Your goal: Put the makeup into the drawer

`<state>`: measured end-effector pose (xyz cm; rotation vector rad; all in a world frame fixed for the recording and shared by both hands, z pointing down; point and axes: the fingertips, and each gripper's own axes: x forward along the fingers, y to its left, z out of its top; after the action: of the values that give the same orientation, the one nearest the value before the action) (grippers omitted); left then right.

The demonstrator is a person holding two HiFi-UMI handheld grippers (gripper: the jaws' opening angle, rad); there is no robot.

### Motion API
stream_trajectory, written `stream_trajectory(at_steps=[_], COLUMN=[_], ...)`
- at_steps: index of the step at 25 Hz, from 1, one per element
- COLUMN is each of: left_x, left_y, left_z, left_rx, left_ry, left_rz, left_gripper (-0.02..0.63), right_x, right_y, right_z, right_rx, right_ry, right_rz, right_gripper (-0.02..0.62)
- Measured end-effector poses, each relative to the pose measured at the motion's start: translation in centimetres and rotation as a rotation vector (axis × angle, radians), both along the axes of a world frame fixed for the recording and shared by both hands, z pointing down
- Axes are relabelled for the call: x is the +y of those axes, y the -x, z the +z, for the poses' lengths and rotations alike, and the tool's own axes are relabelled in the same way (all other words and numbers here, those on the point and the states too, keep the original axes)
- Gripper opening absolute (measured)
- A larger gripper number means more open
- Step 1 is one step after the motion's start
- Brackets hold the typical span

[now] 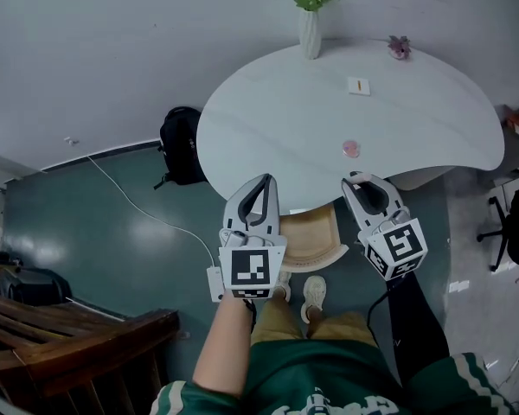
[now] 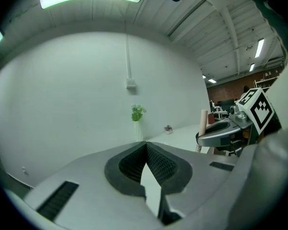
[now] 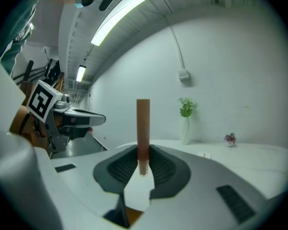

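Note:
My right gripper (image 3: 143, 150) is shut on a slim brown makeup tube (image 3: 143, 128), which stands upright between the pads and rises well above the jaws. The same tube (image 2: 203, 121) shows pale beside the right gripper (image 2: 225, 131) in the left gripper view. My left gripper (image 2: 146, 145) is shut with nothing in it. In the head view both grippers, left (image 1: 265, 180) and right (image 1: 356, 180), hover side by side at the near edge of the white table (image 1: 268, 128). A small round pink item (image 1: 351, 149) lies on the table just beyond the right gripper. No drawer is in view.
A white vase with flowers (image 1: 310, 33), a small pink plant (image 1: 400, 47) and a small white card (image 1: 358, 86) sit at the table's far side. A wooden chair (image 1: 311, 240) stands below the grippers. A black backpack (image 1: 183, 145) leans at the left; wooden furniture (image 1: 69, 344) fills the bottom left.

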<state>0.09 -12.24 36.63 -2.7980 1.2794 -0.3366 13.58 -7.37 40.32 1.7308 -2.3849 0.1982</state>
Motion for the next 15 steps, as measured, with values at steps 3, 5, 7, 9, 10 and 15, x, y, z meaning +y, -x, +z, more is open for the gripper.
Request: stream_trajectory(at_steps=[3, 5, 7, 9, 10, 15], left_x=[0.7, 0.7, 0.8, 0.9, 0.9, 0.9], left_y=[0.9, 2.0, 3.3, 4.4, 5.0, 7.8], left_z=[0.8, 1.2, 1.7, 2.4, 2.8, 4.9], left_rx=[-0.019, -0.031, -0.04, -0.054, -0.061, -0.077], left_ry=[0.0, -0.01, -0.014, -0.008, -0.004, 0.03], left_rz=[-0.029, -0.071, -0.105, -0.123, -0.13, -0.161], left_gripper=[0.0, 0.0, 0.0, 0.0, 0.0, 0.0], right_x=[0.4, 0.4, 0.6, 1.1, 1.5, 3.4], right_y=[1.8, 3.8, 6.1, 8.5, 9.7, 14.6], right_z=[1.9, 3.5, 5.4, 7.4, 8.5, 15.8], right_rx=[-0.002, 0.013, 0.031, 0.045, 0.056, 0.173], right_ry=[0.04, 0.073, 0.114, 0.163, 0.189, 0.356], right_rz=[-0.062, -0.128, -0.206, -0.291, -0.334, -0.521], right_gripper=[0.077, 0.075, 0.075, 0.075, 0.075, 0.077])
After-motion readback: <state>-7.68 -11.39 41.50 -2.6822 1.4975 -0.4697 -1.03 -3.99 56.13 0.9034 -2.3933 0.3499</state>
